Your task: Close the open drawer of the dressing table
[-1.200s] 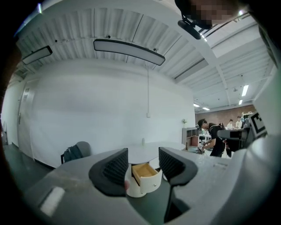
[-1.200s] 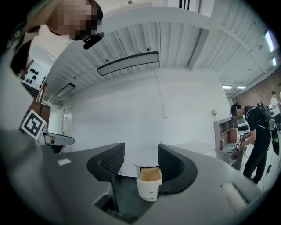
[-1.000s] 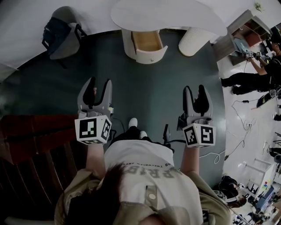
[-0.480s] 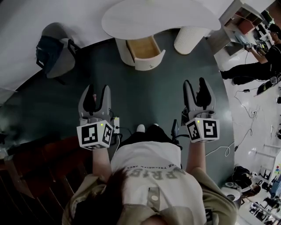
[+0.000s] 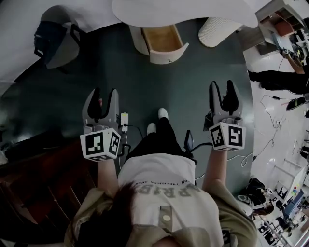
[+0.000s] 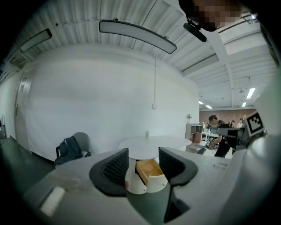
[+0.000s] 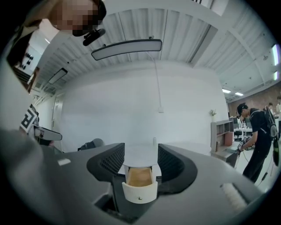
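The left gripper (image 5: 103, 94) and the right gripper (image 5: 223, 89) are held out side by side, each with its jaws apart and nothing between them. One shoe (image 5: 163, 114) is set forward between them on the dark floor (image 5: 159, 82). That floor runs on to the open drawer (image 5: 163, 42), which stands pulled out under the white dressing table (image 5: 193, 12), well ahead. A chair (image 5: 67, 49) holding a bag (image 5: 47, 37) stands to the left, a bystander (image 5: 277, 79) to the right. Compared with half a second ago, the table sits higher in the head view and its top is cropped more.
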